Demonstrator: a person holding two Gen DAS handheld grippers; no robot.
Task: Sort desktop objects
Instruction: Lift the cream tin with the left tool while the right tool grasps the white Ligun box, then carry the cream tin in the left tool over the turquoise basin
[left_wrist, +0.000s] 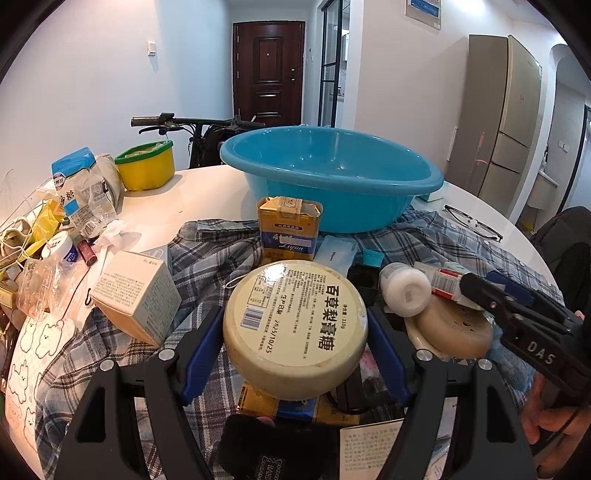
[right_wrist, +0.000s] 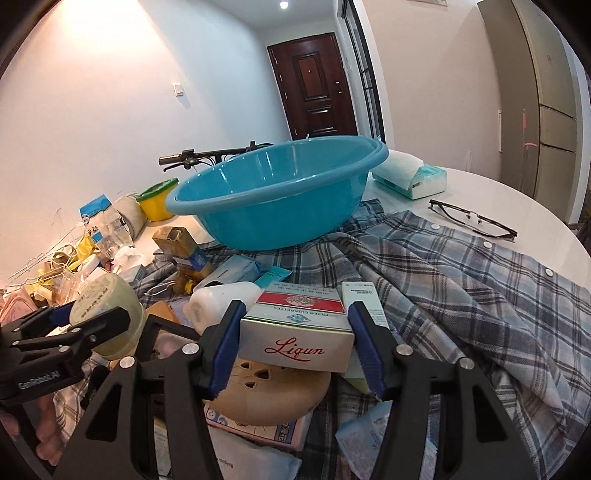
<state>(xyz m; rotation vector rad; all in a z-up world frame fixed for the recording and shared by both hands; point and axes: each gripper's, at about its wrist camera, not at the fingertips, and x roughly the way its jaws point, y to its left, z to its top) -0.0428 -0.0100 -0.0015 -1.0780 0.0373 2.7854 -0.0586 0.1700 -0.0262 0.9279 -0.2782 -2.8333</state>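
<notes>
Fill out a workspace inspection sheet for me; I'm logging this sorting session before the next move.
Surface: white round table, partly under a plaid shirt.
Job's things: round tin in left gripper; Liqun cigarette box in right gripper; blue basin appears empty.
Clutter: glasses, tissue pack, yellow tub, white bottle.
Grippers: both closed on loads.
Cables: nothing seen.
Surroundings: brown door, fridge.

Round cream tin (left_wrist: 295, 328) held, Liqun carton (right_wrist: 295, 332) held
</notes>
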